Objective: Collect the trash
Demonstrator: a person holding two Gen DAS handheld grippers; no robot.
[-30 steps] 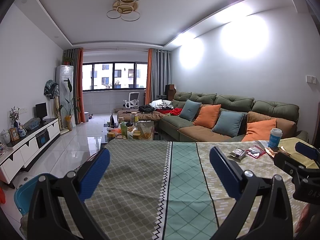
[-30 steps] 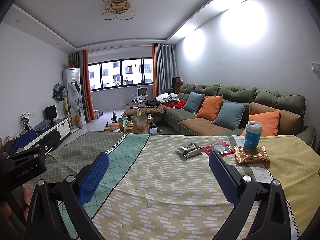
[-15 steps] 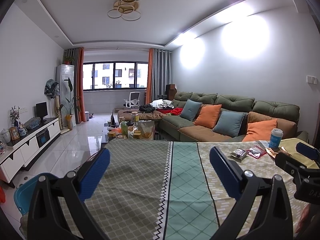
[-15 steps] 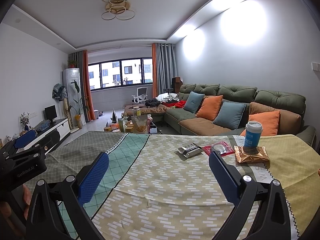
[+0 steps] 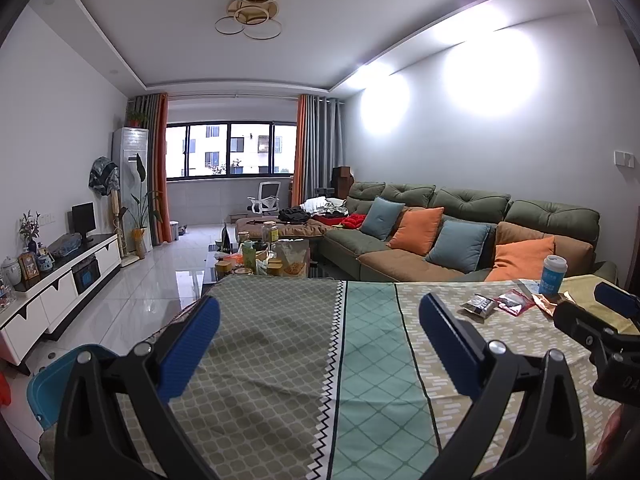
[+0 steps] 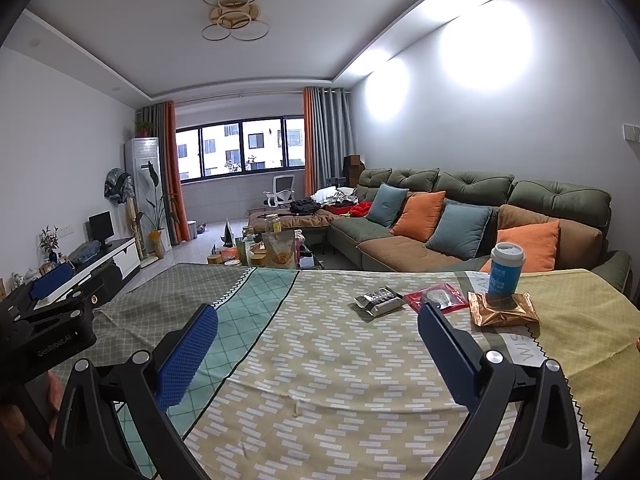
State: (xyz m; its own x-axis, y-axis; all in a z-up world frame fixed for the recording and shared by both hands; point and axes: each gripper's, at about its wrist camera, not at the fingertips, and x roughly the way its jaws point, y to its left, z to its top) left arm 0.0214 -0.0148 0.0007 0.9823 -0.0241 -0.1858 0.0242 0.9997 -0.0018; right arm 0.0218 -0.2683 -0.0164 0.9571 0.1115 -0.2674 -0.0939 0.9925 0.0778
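Note:
On the cloth-covered table [image 6: 320, 360] lie a dark silver wrapper [image 6: 378, 300], a red packet [image 6: 438, 298] and a gold-brown wrapper [image 6: 504, 312]. A blue paper cup [image 6: 505, 268] stands upright on the gold wrapper. My right gripper [image 6: 318, 344] is open and empty, above the table, short of the trash. My left gripper [image 5: 320, 336] is open and empty over the table's left part. The wrappers [image 5: 480, 305] and the cup [image 5: 553, 275] show far right in the left wrist view, beside the right gripper's body [image 5: 600, 328].
A blue bin [image 5: 56, 384] stands on the floor left of the table. A green sofa [image 6: 460, 216] with cushions runs along the right wall. A cluttered coffee table [image 5: 264, 260] stands beyond the table. A white TV cabinet [image 5: 56, 280] lines the left wall.
Almost nothing has changed. Both grippers stay open and hover in place, with only a slight drift of the left view.

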